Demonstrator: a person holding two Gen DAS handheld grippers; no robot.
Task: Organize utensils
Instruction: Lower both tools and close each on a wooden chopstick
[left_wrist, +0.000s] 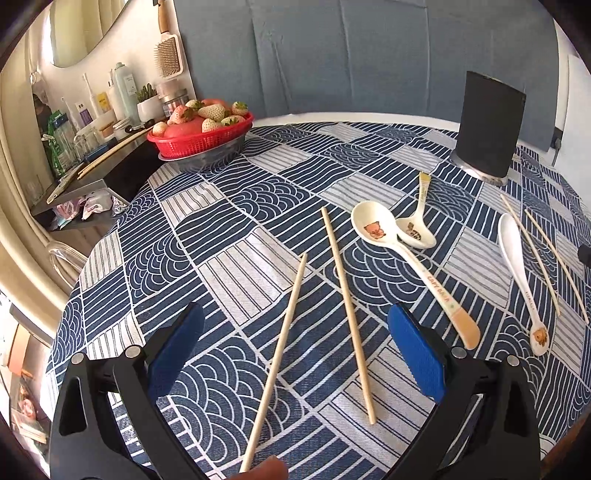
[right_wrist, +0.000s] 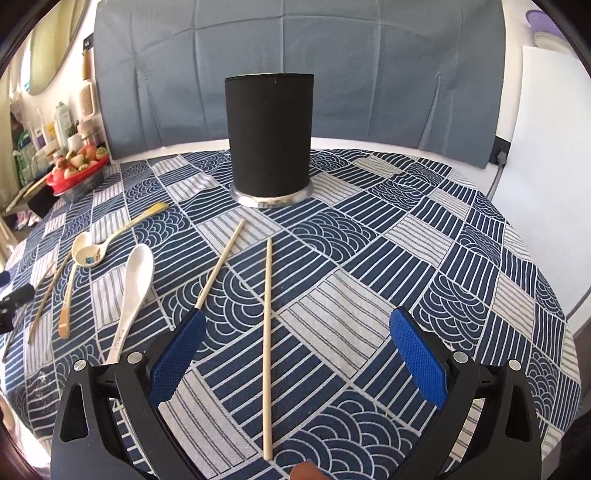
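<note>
Both grippers hover over the cloth-covered counter with fingers spread wide and nothing held: the left gripper above one pair of chopsticks, the right gripper above another pair of chopsticks. The sticks look light, stiff, thin and smooth, likely to roll or slip; a pinch across the middle or thicker end should hold best. Three spoons lie between the two pairs toward the counter's middle; they appear hard, glossy and chippable, best taken by the handle. The black holder stands upright near the far edge, mouth open. A fruit basket sits at the far left edge. The right side of the counter is bare cloth, giving room to swing toward the holder.
</note>
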